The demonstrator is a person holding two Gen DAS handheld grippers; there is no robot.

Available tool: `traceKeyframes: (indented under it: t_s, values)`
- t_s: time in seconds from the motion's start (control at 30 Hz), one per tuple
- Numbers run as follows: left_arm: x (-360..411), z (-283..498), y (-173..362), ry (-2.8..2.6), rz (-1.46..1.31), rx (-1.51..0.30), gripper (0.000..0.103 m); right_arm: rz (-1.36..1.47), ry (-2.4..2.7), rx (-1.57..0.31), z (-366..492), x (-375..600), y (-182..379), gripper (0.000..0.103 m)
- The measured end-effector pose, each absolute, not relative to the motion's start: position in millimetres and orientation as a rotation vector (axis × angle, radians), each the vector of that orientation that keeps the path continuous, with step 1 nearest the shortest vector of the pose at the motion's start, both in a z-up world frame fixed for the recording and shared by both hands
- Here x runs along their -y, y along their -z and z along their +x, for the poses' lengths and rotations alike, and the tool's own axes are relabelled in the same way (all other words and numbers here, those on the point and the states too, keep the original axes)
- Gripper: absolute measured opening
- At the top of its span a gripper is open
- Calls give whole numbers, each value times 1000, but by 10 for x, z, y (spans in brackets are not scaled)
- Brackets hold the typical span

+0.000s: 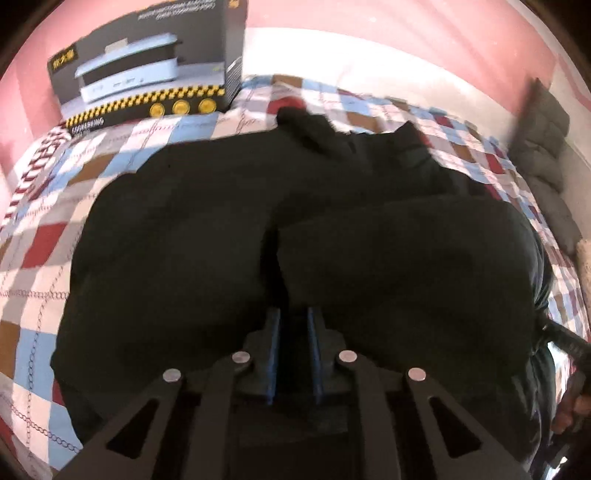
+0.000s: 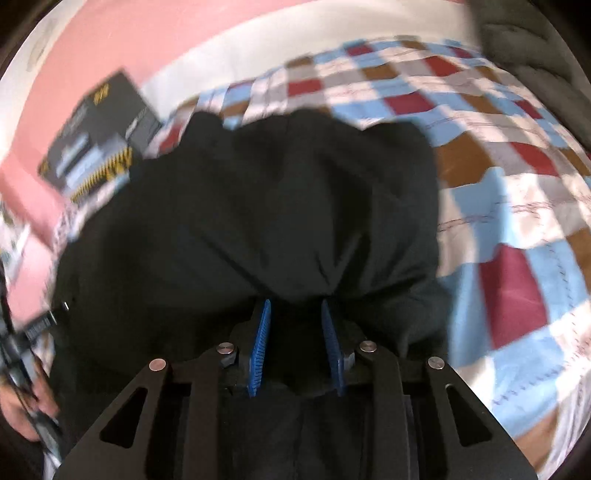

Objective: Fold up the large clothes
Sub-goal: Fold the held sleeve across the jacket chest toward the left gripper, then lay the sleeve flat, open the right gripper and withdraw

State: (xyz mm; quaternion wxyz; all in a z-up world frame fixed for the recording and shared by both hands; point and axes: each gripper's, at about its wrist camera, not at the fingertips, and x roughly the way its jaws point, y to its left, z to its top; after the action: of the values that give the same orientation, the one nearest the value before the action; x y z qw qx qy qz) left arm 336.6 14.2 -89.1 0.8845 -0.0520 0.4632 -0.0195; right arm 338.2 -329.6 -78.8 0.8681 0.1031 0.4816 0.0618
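Far left of my left wrist view there's a black appliance box sitting on the bed, yellow-and-black hazard stripe along the bottom, three gold medal stickers, some yellow characters top left and a white word under the stripe that's too smeared for me to read. Right of that, the big black garment is spread over the checkered quilt (red, blue, brown, white squares) and fills most of the frame. My left gripper has its blue pads set narrow with dark cloth bunched between them, so it's pinching the garment. In the right wrist view, my right gripper sits a bit wider, clamped on a gathered fold. Over at the far right edge a grey quilted cushion leans against the pink wall.
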Motion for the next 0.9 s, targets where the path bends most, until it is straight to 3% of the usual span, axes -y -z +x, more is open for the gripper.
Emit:
traceKeyframes:
  t_s: [0.17,0.4,0.67,0.9]
  values:
    - [-202,3264,721,38,-94,-937,16,159,-142,-1013,3412,3251,670,30]
    - [-214,3261,237,55,-145,-794,15,199,-92,-857,3419,3590,203,30]
    - [165,3717,888,96,-36,-917,16,116,-50,-975,4071,3482,690,30]
    - [187,3663,846,74,34,-891,16,77,-25,-949,3850,3487,510,30]
